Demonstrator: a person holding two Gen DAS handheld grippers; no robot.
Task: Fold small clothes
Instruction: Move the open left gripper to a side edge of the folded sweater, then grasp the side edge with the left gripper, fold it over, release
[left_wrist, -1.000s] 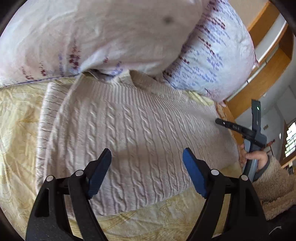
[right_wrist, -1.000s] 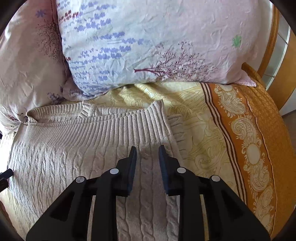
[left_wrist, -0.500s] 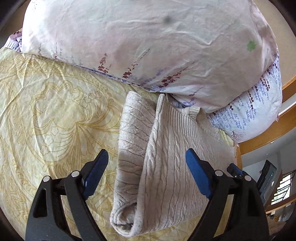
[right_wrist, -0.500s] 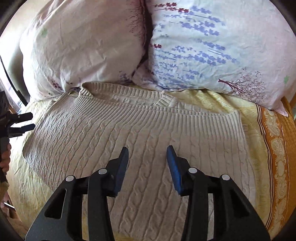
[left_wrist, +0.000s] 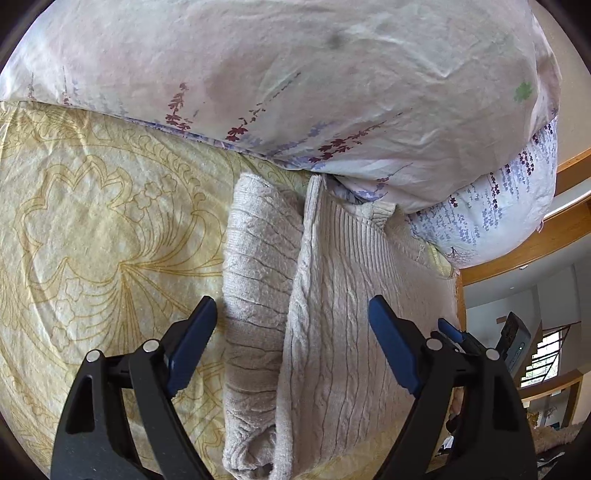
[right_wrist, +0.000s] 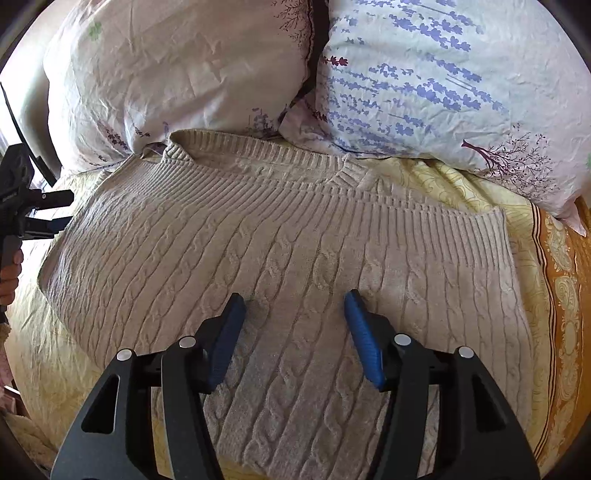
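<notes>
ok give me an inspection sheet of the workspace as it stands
surface: yellow patterned bedspread with an orange patterned border on its right side
job's things: beige cable-knit sweater spread on the bedspread, one side edge folded over, its ribbed end against the pillows
clutter: two floral pillows, a pale pink one and a white one with purple flowers, lying on the sweater's top edge
grippers: left gripper open over the sweater's folded edge; right gripper open above the sweater's middle, jaws have just been opening, nothing between them
cables: nothing seen
surroundings: wooden bed frame; window beyond
</notes>
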